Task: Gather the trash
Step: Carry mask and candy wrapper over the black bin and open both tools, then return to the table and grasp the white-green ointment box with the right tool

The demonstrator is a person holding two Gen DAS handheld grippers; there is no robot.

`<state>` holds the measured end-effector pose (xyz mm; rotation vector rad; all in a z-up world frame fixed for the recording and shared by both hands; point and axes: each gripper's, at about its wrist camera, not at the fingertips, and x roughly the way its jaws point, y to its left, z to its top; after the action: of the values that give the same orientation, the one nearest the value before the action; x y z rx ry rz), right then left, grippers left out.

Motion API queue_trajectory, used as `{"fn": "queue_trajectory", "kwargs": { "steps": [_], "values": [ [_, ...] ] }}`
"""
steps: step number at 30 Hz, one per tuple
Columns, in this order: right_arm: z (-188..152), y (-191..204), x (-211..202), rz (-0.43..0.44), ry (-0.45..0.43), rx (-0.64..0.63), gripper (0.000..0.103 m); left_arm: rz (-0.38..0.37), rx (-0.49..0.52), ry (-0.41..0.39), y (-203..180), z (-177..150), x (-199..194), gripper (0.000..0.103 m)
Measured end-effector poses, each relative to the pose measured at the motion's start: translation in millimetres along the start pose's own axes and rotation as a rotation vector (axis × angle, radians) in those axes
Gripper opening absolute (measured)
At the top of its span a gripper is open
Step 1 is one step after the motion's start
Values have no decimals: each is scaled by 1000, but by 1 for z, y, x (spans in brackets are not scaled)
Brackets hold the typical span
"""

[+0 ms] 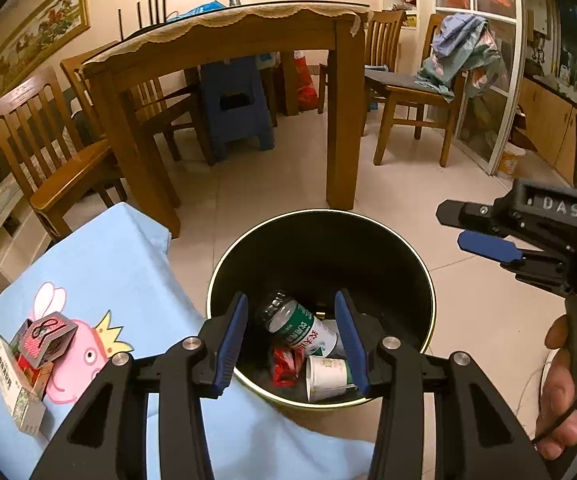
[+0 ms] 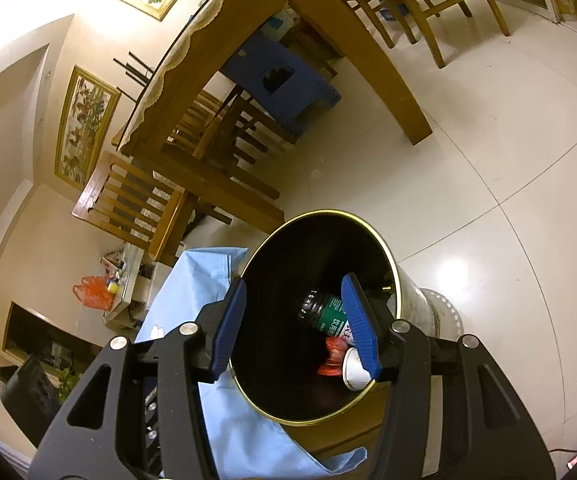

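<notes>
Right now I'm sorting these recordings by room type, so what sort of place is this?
Most likely a home dining room. A wooden dining table with a lace-edged cover stands on a tiled floor with matching wooden chairs around it, and framed flower paintings hang on the walls.

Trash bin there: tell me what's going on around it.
A person is clearing trash with two handheld grippers. Both the left gripper and right gripper hang open and empty over the black bin, which stands on the floor beside a blue cloth. Inside lie a green-labelled bottle, a red wrapper and a white cup. A few small boxes are left on the cloth.
</notes>
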<state>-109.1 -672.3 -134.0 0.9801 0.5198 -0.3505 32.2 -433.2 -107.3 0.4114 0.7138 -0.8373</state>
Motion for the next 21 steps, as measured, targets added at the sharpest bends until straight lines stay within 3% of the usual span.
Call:
{"fn": "queue_trajectory", "kwargs": {
  "steps": [6, 12, 15, 17, 21],
  "values": [
    [-8, 16, 10, -27, 13, -56, 52, 23, -31, -28, 19, -8, -23, 53],
    [-34, 61, 37, -42, 73, -227, 52, 63, -91, -36, 55, -31, -48, 62],
    [-57, 90, 49, -46, 95, -341, 53, 111, -133, -45, 81, -49, -66, 71],
    [-79, 116, 58, -43, 114, -446, 56, 163, -165, -50, 103, -70, -82, 87],
    [-123, 160, 70, 5, 155, -607, 68, 286, -213, -32, 152, -113, -107, 91]
  ]
}}
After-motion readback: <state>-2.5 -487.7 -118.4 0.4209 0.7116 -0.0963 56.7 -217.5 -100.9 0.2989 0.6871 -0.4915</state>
